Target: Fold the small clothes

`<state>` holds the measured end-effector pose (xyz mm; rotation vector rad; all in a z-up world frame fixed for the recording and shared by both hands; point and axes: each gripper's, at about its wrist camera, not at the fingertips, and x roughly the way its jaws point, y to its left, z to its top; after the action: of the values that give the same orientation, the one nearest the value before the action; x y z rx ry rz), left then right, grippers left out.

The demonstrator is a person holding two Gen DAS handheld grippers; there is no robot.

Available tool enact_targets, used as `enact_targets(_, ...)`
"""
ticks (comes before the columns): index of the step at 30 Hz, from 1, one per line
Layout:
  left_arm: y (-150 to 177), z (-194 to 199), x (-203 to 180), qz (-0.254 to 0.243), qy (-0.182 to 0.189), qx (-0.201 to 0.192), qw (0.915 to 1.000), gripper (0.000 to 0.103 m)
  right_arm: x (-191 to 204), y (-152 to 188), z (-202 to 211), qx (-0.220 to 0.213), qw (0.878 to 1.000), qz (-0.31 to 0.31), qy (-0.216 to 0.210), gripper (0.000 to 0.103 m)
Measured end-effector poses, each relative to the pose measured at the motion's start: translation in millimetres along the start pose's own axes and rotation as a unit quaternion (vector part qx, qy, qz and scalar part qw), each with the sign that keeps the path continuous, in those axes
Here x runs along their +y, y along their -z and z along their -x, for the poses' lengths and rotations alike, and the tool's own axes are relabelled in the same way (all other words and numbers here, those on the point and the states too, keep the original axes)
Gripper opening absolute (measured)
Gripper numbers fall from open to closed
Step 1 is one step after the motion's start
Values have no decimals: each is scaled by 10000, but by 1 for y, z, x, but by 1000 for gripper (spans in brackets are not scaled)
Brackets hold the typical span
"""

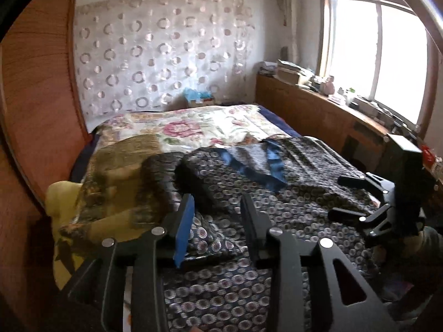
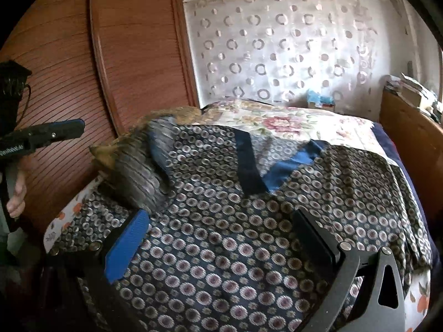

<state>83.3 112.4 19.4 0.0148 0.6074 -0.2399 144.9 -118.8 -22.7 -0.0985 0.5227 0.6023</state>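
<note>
A navy top printed with pale rings (image 1: pixel 227 290) (image 2: pixel 221 262) lies spread on the bed, its blue-lined neck opening (image 1: pixel 243 166) (image 2: pixel 279 168) facing up. One ribbed sleeve (image 1: pixel 163 177) (image 2: pixel 138 182) lies bunched at its left side. My left gripper (image 1: pixel 218 197) hovers over the left part of the top, jaws partly apart with nothing between them; in the right wrist view the left gripper (image 2: pixel 79 126) sits off the bed's left edge. My right gripper (image 2: pixel 221 213) (image 1: pixel 337 195) stands open wide just above the top's right part, holding nothing.
An olive-brown patterned garment (image 1: pixel 119 166) (image 2: pixel 177 113) and a yellow cloth (image 1: pixel 59 193) lie at the bed's left. A floral quilt (image 1: pixel 193 127) covers the far half. A wooden wardrobe (image 1: pixel 36 110) stands left, a cluttered wooden ledge (image 1: pixel 318 105) right. A hand (image 2: pixel 16 193) holds the left gripper.
</note>
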Motion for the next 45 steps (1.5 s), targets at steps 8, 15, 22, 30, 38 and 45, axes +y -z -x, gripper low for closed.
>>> enact_targets(8,13,-1,30,334,-273,43,9991,39,24,-36,-47,244,9971,514,-507,79)
enact_targets(15,17,-21,39,469,-369,174,9981,40,33,-37,-104,699,9938,588,-634,70)
enact_targets(22,1,-78,69,691,-366,581,9952,40,32,-35,-125,980,9920,702,-366,70)
enact_targets(30,-7,-138,84,971,-3,1039,9898,40,24,-21,-99,1003,9917,781,-207,70)
enact_targets(38,-11,-146,79,862,40,1033,9909,4,3,-3,-47,877,9941,613,-161,70)
enact_targets(45,-44,-110,73,546,-391,407,9969,3,-25,13,-7,755,9969,224,6,70)
